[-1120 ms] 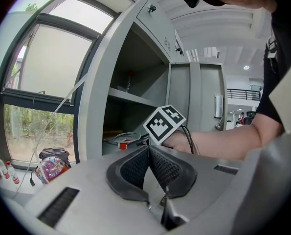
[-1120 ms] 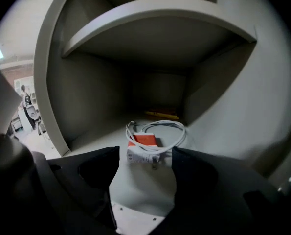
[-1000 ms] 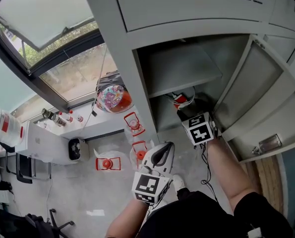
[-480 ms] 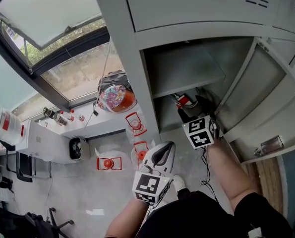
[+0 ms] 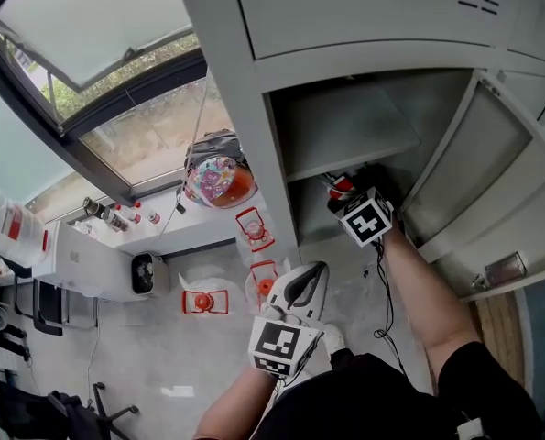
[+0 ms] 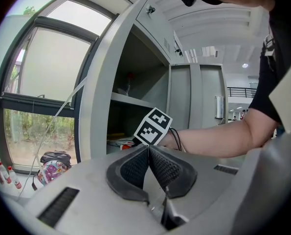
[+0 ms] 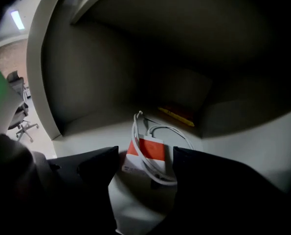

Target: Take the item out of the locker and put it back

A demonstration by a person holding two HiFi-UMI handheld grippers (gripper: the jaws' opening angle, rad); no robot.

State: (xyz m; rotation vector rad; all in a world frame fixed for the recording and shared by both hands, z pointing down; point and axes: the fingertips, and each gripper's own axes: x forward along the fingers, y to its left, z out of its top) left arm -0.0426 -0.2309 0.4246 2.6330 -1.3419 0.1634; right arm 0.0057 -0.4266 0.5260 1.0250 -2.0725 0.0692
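Grey speckled floor (image 5: pixel 135 365) fills the near part of my head view, with a few red-and-clear holders (image 5: pixel 199 301) standing on it to the left. Nearest to me, the left gripper (image 6: pixel 148 150) hangs low in front of the locker (image 5: pixel 245 108), off to the left of the open compartment. Its own view shows the two ribbed pads pressed together with nothing between them. Past it, the right forearm (image 5: pixel 419 291) reaches forward, and the right gripper (image 7: pixel 145 161) is pushed in under the shelf (image 5: pixel 345 131), into the lower part of the compartment. Its marker cube (image 5: pixel 364 216) sits just at the opening. From that gripper's view I see the jaws spread apart, one on each side of the box (image 7: pixel 144 156), which lies flat on the locker floor just beyond the tips. I cannot tell whether either jaw touches it. That box is orange and white, and a white cable (image 7: pixel 155 136) lies looped over its top. Farther in, against the dark back wall, lies a thin yellow strip (image 7: pixel 177 114). To the right the locker door (image 5: pixel 492 172) stands swung open. Left of the locker, a colourful backpack (image 5: pixel 215 177) hangs by the window (image 5: pixel 98 26), with small bottles (image 5: pixel 116 216) lined up on the ledge below the glass and greenery outside.
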